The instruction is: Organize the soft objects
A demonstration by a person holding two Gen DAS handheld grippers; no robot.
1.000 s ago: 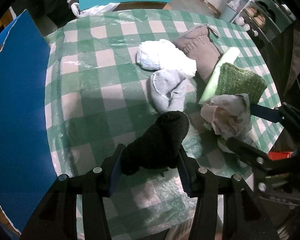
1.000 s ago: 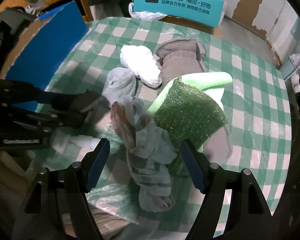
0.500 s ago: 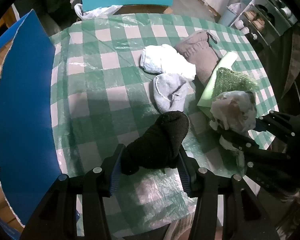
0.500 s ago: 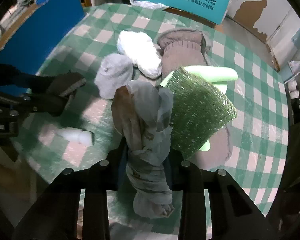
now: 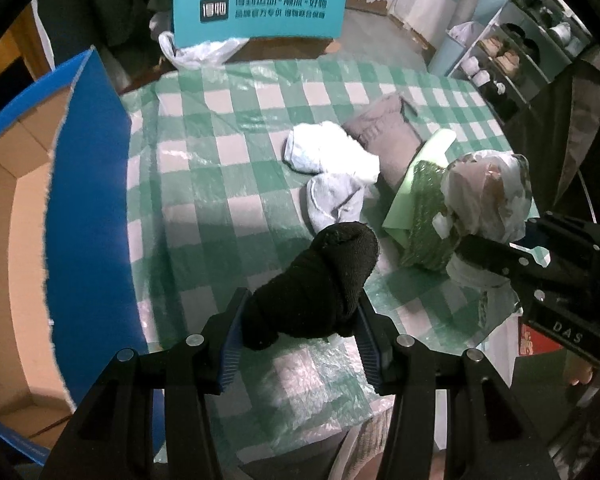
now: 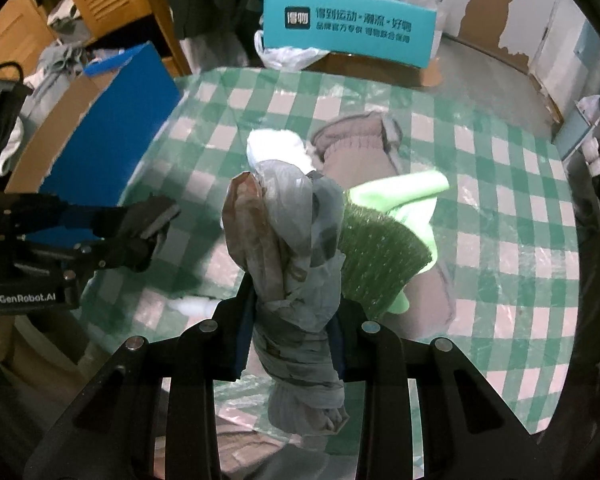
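Readable text: "GenRobot.AI" on the left gripper (image 6: 112, 240) body, "DAS" on the right gripper (image 5: 496, 252) body; the teal sign (image 5: 260, 12) carries white Chinese characters, too small to read. Left gripper (image 5: 300, 320) is clamped on a black sock (image 5: 320, 284) held above the green-checked tablecloth (image 5: 220, 200). Right gripper (image 6: 292, 336) is closed on a grey crumpled cloth bundle (image 6: 288, 240); a second ago its fingers stood apart around that bundle, which now hangs lifted. The green scrubby pad (image 6: 376, 256), grey sock (image 5: 332, 200) and white cloth (image 5: 328, 152) lie unmoved beside the blue box (image 5: 88, 200).
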